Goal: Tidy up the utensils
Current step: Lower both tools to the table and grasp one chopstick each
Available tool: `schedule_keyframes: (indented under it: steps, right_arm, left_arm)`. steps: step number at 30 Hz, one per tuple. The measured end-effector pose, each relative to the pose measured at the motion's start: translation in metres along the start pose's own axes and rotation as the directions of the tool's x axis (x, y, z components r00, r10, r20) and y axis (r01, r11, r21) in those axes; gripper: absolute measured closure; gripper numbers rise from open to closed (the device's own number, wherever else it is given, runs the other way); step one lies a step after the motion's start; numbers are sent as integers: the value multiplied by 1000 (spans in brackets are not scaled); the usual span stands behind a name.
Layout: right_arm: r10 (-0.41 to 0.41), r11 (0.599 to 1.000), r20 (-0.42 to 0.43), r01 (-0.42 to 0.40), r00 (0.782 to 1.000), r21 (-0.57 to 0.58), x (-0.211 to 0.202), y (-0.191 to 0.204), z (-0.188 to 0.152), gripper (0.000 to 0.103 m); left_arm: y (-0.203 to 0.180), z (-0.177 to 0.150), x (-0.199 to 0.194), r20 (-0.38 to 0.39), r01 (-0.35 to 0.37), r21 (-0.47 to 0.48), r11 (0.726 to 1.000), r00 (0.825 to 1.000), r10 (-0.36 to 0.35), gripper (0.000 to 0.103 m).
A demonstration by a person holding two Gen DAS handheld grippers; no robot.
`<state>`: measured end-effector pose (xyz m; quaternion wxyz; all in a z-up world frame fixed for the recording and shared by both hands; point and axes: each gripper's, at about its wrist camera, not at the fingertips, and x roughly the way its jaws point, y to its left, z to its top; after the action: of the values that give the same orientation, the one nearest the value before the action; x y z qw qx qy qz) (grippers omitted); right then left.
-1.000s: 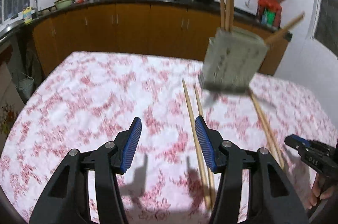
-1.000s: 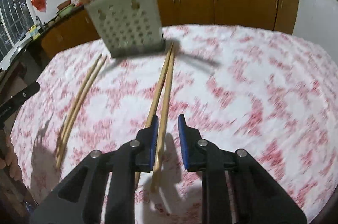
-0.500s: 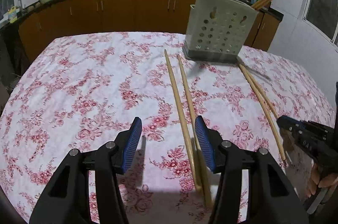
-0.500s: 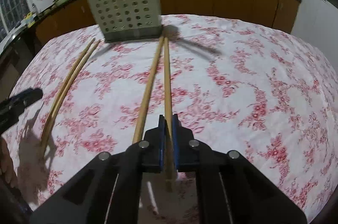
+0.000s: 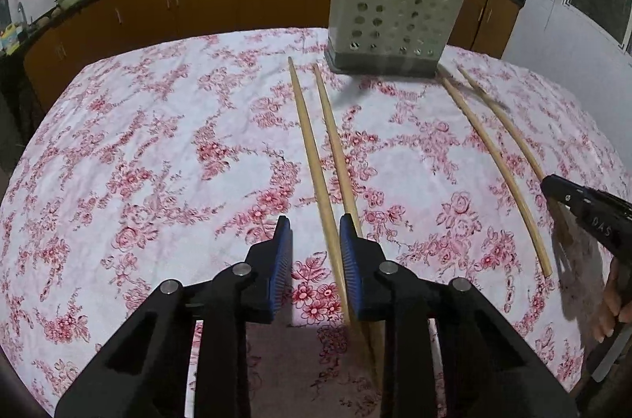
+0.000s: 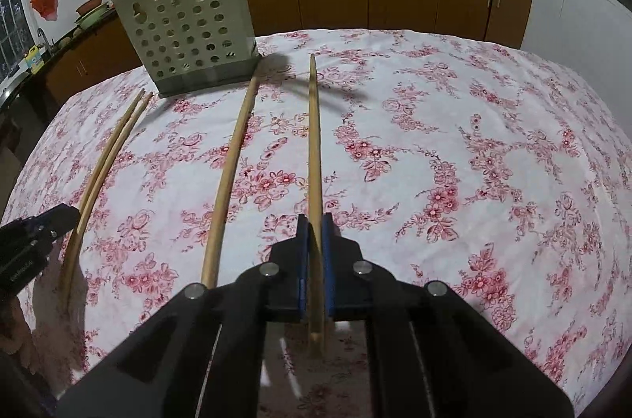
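Lowered since earlier, left gripper [image 5: 316, 240] has jaws just closing, narrow, one pale wooden chopstick [image 5: 312, 157] between them untouched; perforated grey plastic utensil holder [image 5: 395, 11] stands beyond on floral tablecloth [image 5: 158, 149]; right gripper [image 6: 315, 240] clamps another wooden chopstick [image 6: 314, 141]

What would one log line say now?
right tool: shut on chopstick | left tool: jaws just closing, second chopstick between, not gripped

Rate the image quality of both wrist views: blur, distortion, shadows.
Left wrist view: fisheye bends the table edge; the holder is slightly smeared; the near chopsticks are sharp. Right wrist view: same bending, crisp throughout; the holder casts streaky shadows on the cloth.
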<state>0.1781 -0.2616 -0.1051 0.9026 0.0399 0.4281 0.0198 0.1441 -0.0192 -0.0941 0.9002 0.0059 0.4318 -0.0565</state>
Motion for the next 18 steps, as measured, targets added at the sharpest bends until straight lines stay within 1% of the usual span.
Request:
schedule_keyframes:
  steps: [3,5,7,8,12,15,18]
  right_arm:
    - [4,1000,-1,-4,1000,-3,0,1,0,94]
    - [6,1000,-1,-6,1000,-5,0,4,-1,93]
    - [9,1000,-1,-9,1000,-10,0,6,-1,92]
    - [7,1000,0,-7,1000,-15,0,7,-1,94]
    - [1,1000,6,-1,1000,-12,0,7,0,94]
    - [-13,1000,15,13,1000,14,0,-1,2,94]
    - [-17,1000,16,16,1000,19,0,-4,3,94]
  left_arm:
    - [-2,1,1,3,-15,8,1000,1000,15,77]
    - [-2,2,2,4,-24,6,1000,1000,24,82]
    - [1,4,3,4,-34,-1,999,999,34,92]
    - [4,5,3,3,-36,-9,999,999,36,94]
    - [20,8,4,2,-64,-49,997,998,64,95]
    - [38,9,3,2,-88,-87,992,996,88,95]
    - [49,9,3,4,-99,-99,990,995,100,95]
